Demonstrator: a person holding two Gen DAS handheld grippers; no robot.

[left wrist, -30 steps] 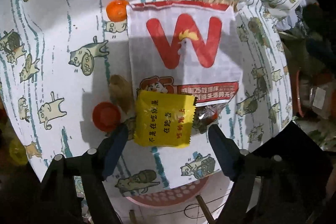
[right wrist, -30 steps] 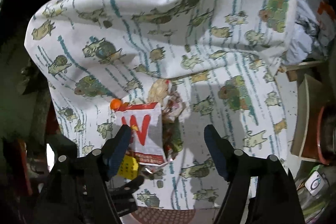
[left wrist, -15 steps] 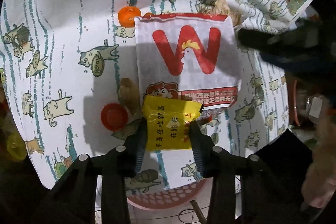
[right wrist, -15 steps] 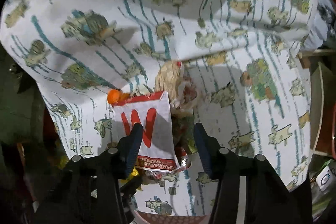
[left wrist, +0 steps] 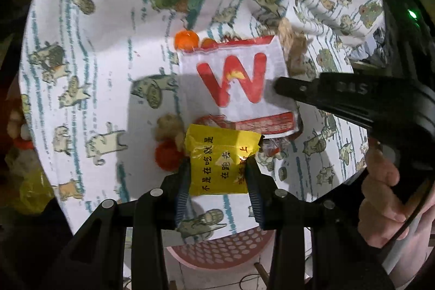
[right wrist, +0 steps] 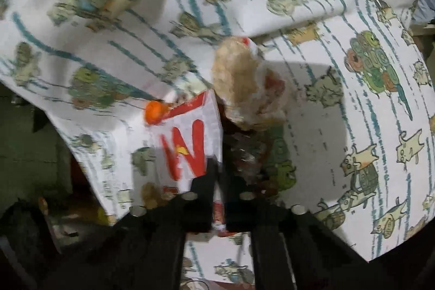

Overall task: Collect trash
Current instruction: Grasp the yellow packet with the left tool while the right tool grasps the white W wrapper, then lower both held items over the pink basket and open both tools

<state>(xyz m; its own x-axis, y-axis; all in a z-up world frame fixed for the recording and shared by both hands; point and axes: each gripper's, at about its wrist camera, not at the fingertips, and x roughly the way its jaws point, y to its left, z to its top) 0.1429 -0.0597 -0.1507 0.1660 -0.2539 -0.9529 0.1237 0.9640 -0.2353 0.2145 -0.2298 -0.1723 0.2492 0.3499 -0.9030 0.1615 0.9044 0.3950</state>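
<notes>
Both pairs of fingers were clamped on trash: the left fingers (left wrist: 218, 175) pinched the yellow packet (left wrist: 221, 162) by its sides near the table's (left wrist: 89, 89) front edge, while the right fingers (right wrist: 218, 175) had closed on the white paper bag's (right wrist: 190, 143) right edge just behind it.

The left hand-held gripper (left wrist: 218, 175) is pinching the yellow snack packet (left wrist: 220, 161) between its pads. Just beyond the packet, the white paper bag (left wrist: 236, 83) is lying on the cat-print cloth (left wrist: 89, 67), where the right hand-held gripper (left wrist: 280, 89) is touching the bag's right edge. An orange cap (left wrist: 185, 39) is sitting at the bag's far left corner.
</notes>
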